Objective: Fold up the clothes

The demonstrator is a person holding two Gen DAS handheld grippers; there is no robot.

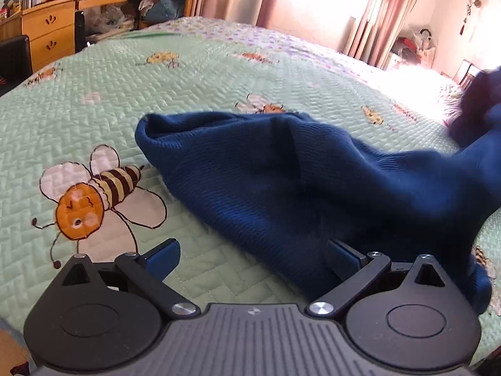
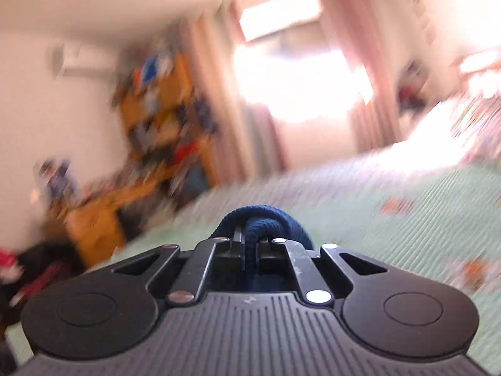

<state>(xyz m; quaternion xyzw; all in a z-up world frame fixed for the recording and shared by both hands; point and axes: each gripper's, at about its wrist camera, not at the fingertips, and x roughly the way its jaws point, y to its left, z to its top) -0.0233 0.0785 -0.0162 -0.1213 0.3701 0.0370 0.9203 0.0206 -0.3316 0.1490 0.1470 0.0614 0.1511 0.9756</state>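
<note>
Mostly crumpled navy knit garment [image 1: 281, 172] (ribbed); right gripper [image 2: 249, 244] pinching it, left gripper [image 1: 253, 257] spread.

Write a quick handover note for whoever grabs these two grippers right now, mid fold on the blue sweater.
Right gripper: shut on a bunched edge of the blue sweater, lifted off the bed.
Left gripper: open, empty, low over the near part of the sweater; one finger is against the knit.
Sweater: mostly lying on the bee quilt, crumpled, one end drawn up to the right.
Done: one edge picked up. Left: spread it flat, then all folds.
</note>
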